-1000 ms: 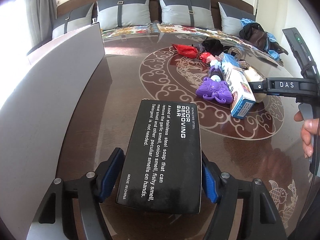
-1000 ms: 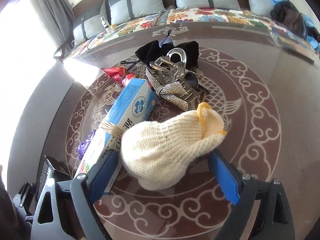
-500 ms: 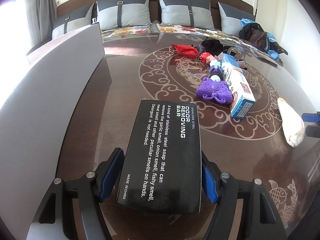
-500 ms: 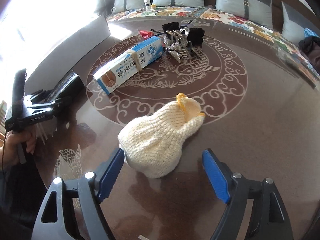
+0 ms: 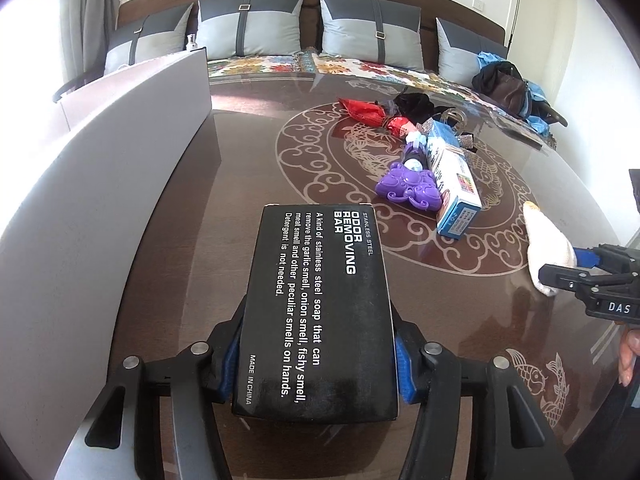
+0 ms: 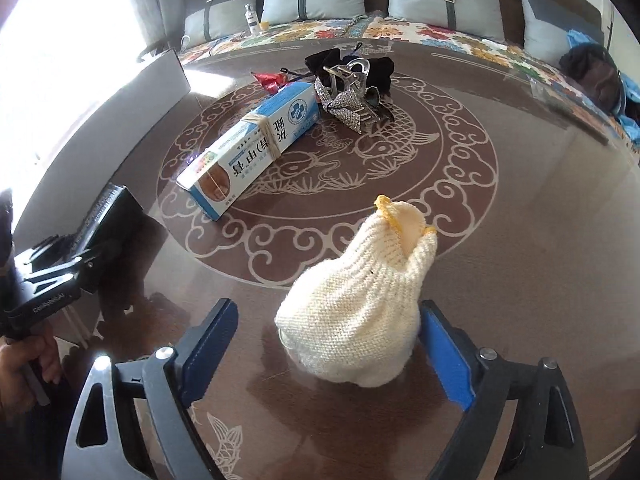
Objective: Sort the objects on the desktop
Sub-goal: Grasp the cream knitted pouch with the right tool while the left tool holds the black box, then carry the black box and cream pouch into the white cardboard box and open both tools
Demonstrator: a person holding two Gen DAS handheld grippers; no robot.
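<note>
The black soap box [image 5: 316,312] is clamped flat at six o'clock by the left gripper [image 5: 316,364], ready for carrying. The right gripper [image 6: 328,344], just closing, straddles the knitted cream pouch [image 6: 360,304], left pad clear — unheld.

The knitted cream pouch [image 6: 356,312] has been carried away from the blue-and-white carton [image 6: 252,148], out of the table's [image 6: 520,220] centre medallion toward its near edge. The right gripper's [image 6: 328,344] jaws have just been closing around the pouch. The left gripper's [image 5: 316,364] jaws have just been closed onto the black box [image 5: 320,312].
</note>
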